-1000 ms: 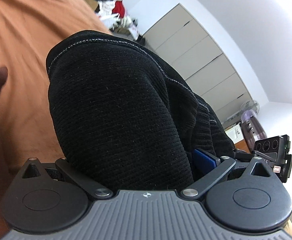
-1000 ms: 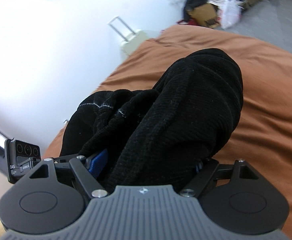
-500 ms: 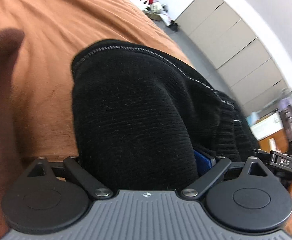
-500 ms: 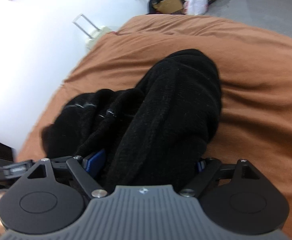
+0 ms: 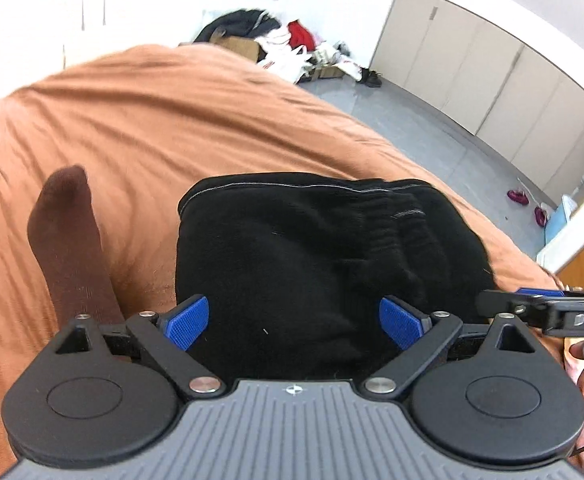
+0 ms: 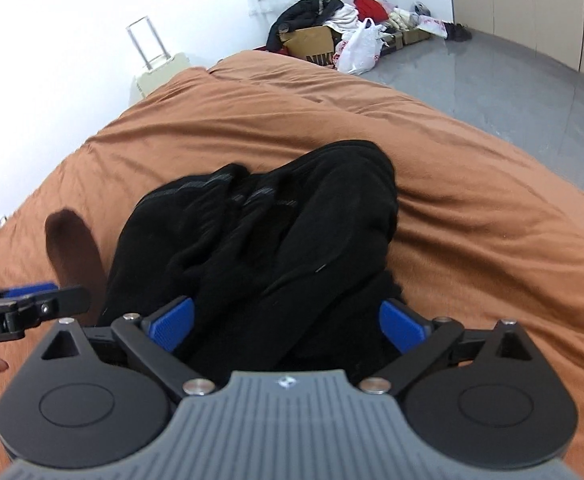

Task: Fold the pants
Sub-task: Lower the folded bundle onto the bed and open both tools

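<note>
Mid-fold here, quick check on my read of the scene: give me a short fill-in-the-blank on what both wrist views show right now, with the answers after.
1. The black pants lie bunched on a bed cover of ____ colour.
2. The blue pads of the left gripper stand ____, with pants fabric between them.
3. The dark brown sock lies to the ____ of the pants in both views.
4. The right gripper is ____ as well.

Answers: orange-brown; open; left; open

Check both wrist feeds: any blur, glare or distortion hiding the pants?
Left wrist: the pants are sharp, the bedspread is slightly smeared, the wall is blown out white. Right wrist: the pants are black with few fold details, the sock is soft-edged; fisheye bends the floor line.
</note>
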